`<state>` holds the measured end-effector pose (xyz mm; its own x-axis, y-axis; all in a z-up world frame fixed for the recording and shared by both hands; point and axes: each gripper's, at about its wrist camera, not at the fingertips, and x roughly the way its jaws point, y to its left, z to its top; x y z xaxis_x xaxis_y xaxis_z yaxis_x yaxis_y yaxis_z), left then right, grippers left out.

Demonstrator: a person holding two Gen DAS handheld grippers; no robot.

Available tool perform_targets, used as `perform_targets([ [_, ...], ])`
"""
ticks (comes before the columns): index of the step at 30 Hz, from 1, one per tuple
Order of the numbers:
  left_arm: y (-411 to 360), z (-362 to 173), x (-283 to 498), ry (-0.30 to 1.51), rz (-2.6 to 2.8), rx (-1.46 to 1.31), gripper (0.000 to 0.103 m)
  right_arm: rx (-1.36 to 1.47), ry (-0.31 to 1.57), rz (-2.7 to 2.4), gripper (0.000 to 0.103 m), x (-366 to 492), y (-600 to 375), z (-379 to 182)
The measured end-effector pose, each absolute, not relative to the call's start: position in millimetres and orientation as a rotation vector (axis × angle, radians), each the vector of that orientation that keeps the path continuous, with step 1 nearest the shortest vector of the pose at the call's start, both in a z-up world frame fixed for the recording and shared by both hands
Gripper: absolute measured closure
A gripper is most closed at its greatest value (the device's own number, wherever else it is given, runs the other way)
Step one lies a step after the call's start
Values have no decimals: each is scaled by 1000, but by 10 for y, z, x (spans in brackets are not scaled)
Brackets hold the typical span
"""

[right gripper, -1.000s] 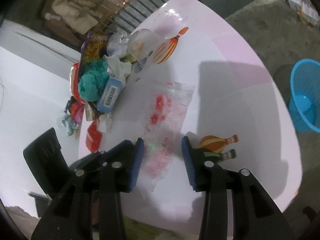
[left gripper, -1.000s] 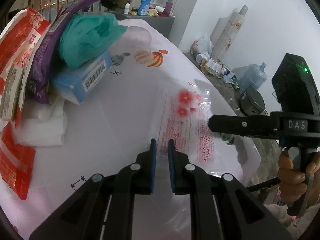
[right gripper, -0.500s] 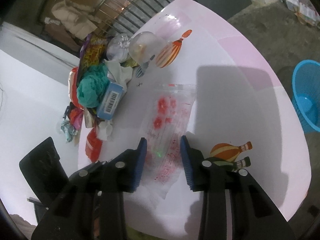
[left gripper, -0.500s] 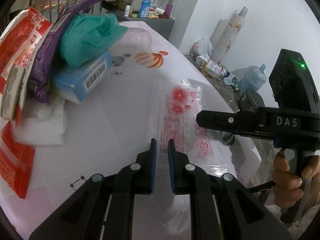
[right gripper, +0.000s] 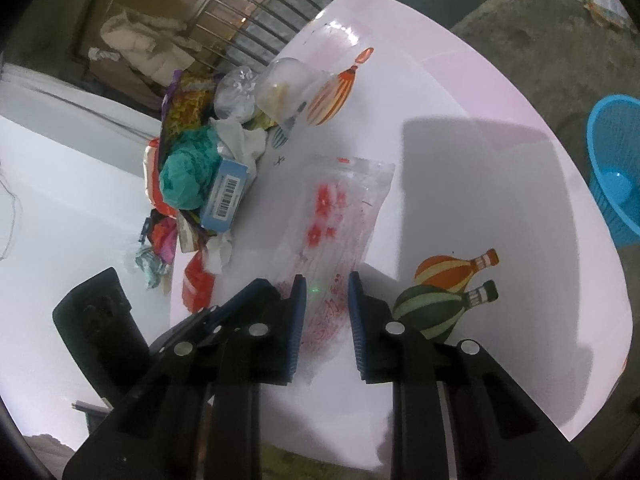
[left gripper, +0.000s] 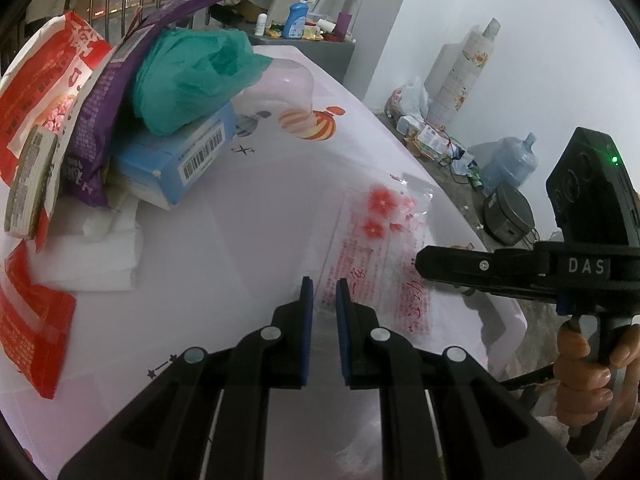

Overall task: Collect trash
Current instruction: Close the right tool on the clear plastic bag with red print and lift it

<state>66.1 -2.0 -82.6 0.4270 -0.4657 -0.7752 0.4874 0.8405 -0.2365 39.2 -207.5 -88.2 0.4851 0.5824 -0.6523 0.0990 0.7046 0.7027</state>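
over the clear bag, right claw closing.

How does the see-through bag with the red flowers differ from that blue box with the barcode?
The clear bag lies flat and alone in the open on the table; the blue box is bulky and sits in the trash heap. The bag is transparent with red print; the box is opaque. Both lie on the table.
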Motion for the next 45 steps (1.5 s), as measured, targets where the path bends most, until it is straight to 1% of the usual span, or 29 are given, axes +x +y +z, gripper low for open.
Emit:
perform_targets([
  [45, -60, -836, 682, 955, -591, 53, 92, 820, 1038, 332, 81, 391, -2110, -930],
])
